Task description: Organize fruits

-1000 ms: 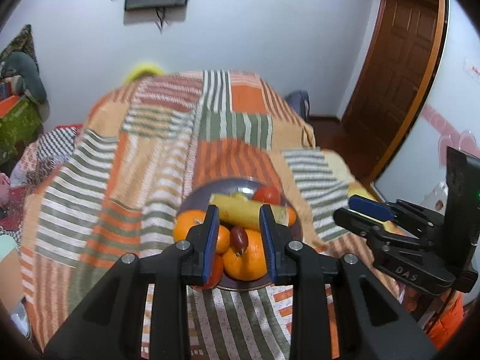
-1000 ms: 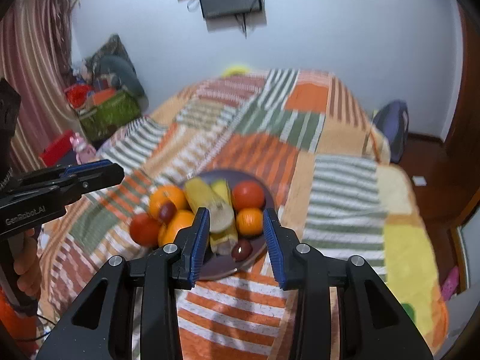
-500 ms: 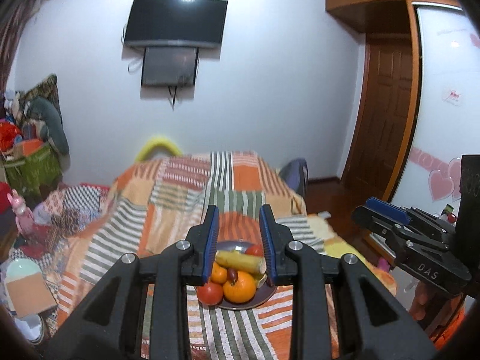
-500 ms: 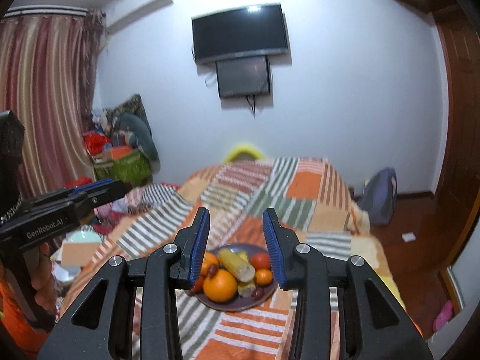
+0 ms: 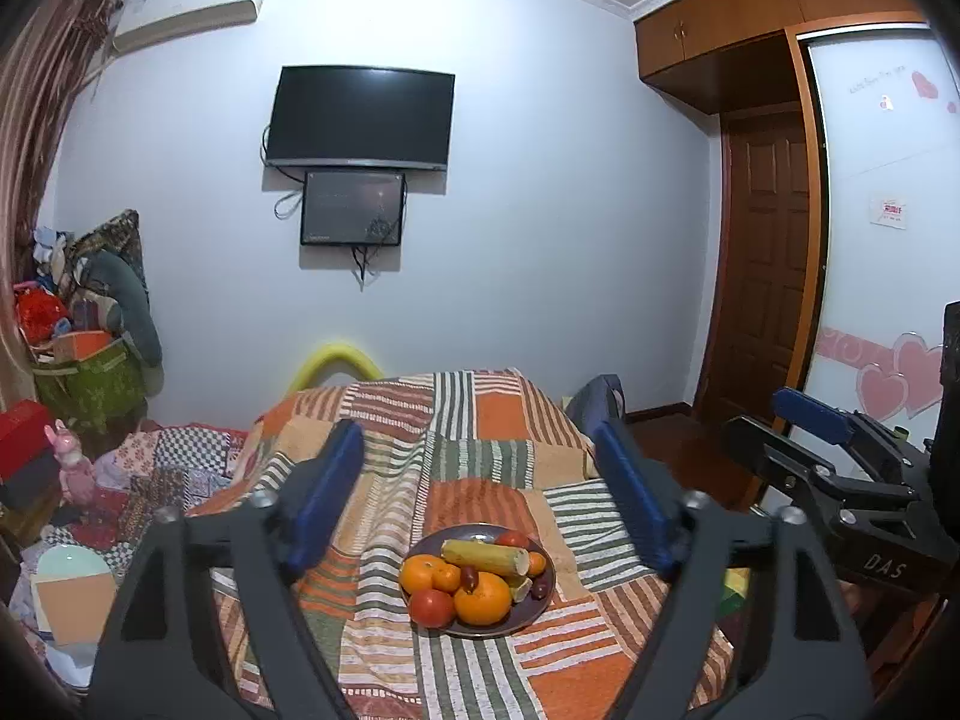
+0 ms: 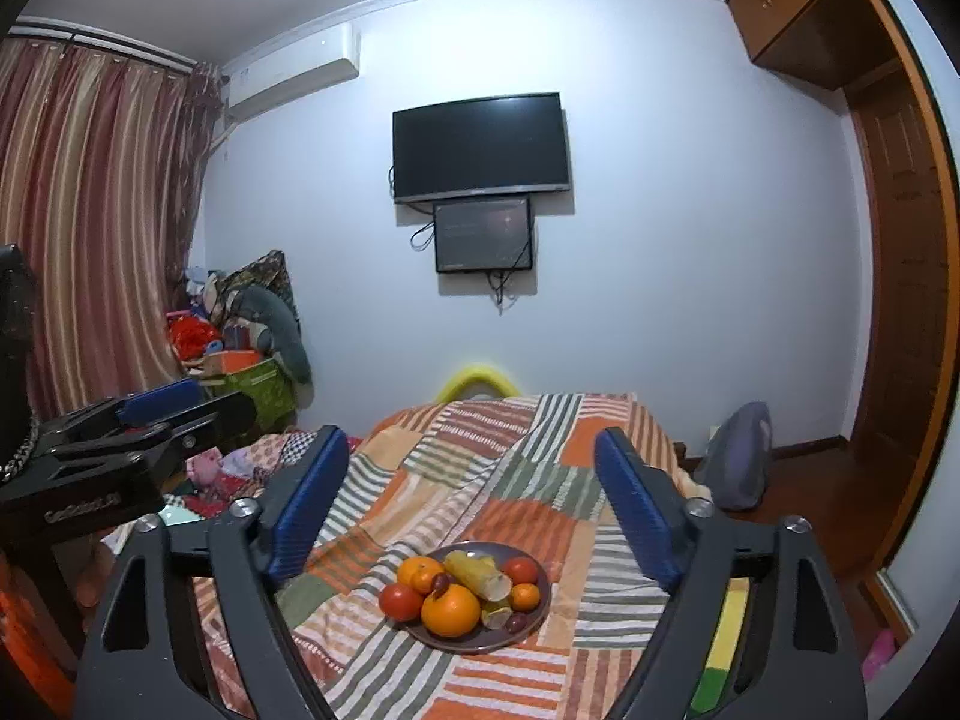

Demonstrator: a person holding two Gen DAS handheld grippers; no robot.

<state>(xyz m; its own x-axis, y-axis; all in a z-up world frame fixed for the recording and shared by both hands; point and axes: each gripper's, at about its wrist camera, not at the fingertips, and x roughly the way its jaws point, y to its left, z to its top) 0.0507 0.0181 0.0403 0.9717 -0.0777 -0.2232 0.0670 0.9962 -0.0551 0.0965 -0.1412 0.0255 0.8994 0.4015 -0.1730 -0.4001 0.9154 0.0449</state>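
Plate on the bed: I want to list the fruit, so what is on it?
The plate holds oranges, tomatoes, a corn cob and dark small fruits. Anything under the pile is hidden.

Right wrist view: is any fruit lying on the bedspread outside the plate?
No: all the fruit sits piled on the plate, and the striped bedspread around it shows none.

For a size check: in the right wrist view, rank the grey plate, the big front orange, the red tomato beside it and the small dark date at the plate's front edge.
1. Grey plate
2. Big front orange
3. Red tomato
4. Small dark date
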